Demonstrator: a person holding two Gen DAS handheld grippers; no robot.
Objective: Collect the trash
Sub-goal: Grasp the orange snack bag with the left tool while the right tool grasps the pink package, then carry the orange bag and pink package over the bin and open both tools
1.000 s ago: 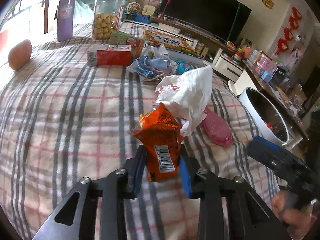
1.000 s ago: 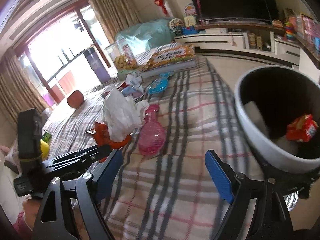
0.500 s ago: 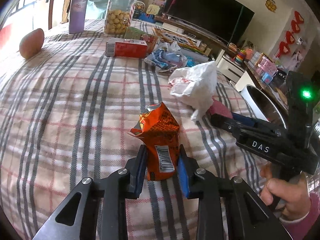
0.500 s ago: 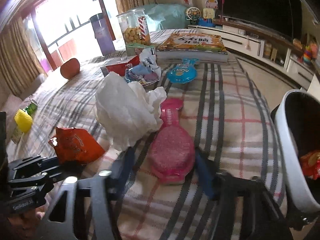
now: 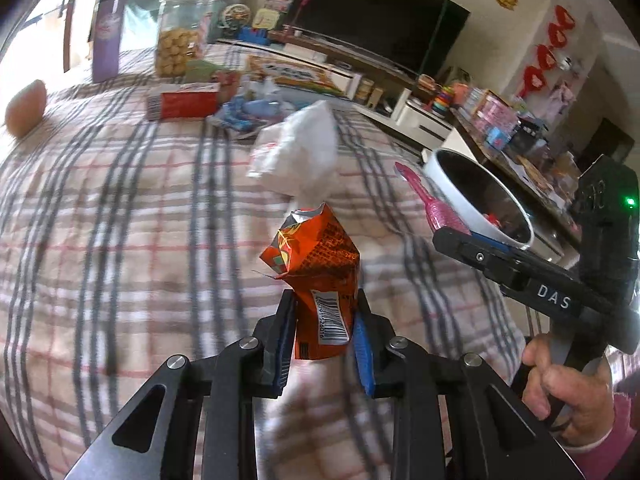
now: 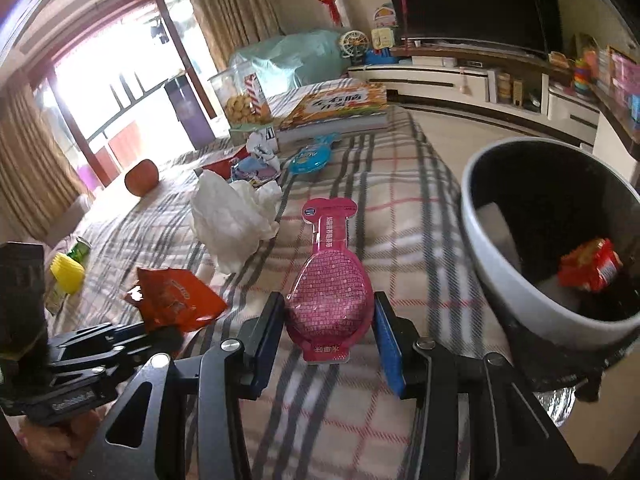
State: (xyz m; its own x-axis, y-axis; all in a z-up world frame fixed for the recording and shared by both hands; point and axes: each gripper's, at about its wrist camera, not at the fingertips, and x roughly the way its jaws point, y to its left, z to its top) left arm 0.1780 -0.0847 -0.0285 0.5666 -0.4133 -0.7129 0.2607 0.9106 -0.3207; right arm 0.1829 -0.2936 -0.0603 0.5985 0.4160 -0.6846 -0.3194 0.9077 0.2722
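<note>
Fruit (image 5: 24, 109), orange-brown and blurred, sits at nine o'clock on the plaid cloth (image 5: 120, 216) in the left wrist view, with a purple tumbler (image 5: 107, 32) and a cookie jar (image 5: 182, 36) at eleven o'clock and a red box (image 5: 184, 101) just below the jar. Near centre, at about twelve o'clock from the left gripper (image 5: 323, 334), a white crumpled bag (image 5: 298, 156) lies on the cloth. That gripper stands narrow, its blue pads pressed on both sides of an orange wrapper (image 5: 320, 272) that rises upright out of the jaws with its barcode facing the camera; the jaws have just been closing a little further on it. At two o'clock a white bin (image 5: 452, 168) with a dark inside stands off the cloth's edge, and the right gripper's black body crosses in front of it, carried by a hand (image 5: 560, 380) at four o'clock. In the right wrist view a yellow cup (image 6: 66, 272) sits at nine o'clock. The right gripper (image 6: 330, 334) has closed in sharply within the last second and now clasps a pink pouch (image 6: 330, 280) at its round lower half, neck pointing to twelve o'clock. The bin rim is at three o'clock, apart from the pouch, with a red packet (image 6: 592, 266) lying inside.
</note>
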